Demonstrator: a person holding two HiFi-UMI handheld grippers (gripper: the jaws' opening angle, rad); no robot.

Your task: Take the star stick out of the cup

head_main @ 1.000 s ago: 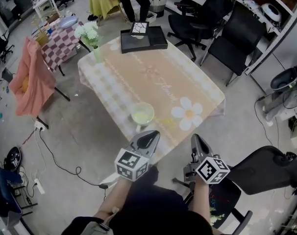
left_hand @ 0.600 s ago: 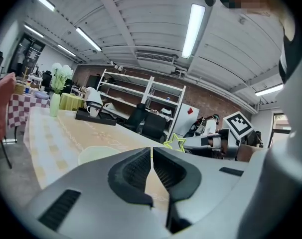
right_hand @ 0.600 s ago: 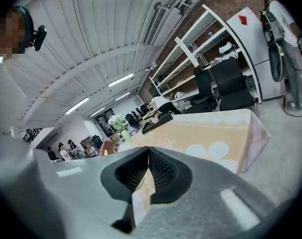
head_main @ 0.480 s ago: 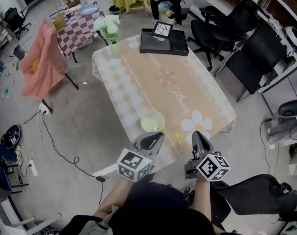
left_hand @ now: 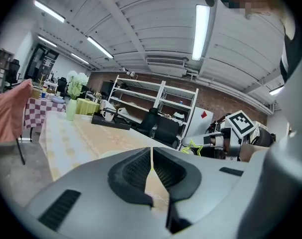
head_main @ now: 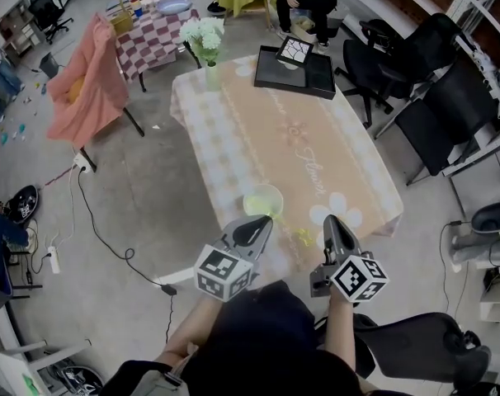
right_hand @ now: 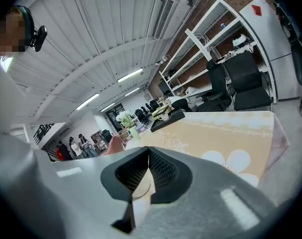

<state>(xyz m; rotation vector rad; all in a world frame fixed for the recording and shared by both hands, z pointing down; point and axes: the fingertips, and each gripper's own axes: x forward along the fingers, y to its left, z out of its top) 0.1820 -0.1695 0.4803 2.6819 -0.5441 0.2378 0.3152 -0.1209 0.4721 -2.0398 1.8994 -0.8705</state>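
Only the viewpoint has drifted; the left tongs (head_main: 260,223) and right tongs (head_main: 329,223) stay clenched and empty at the floral peach tabletop's (head_main: 258,130) near edge. The yellow-green star stick (head_main: 300,237) appears between them, outside the pale green cup (head_main: 262,199), so removal looks done.

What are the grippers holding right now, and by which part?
Nothing. The left gripper and right gripper are both shut and empty.
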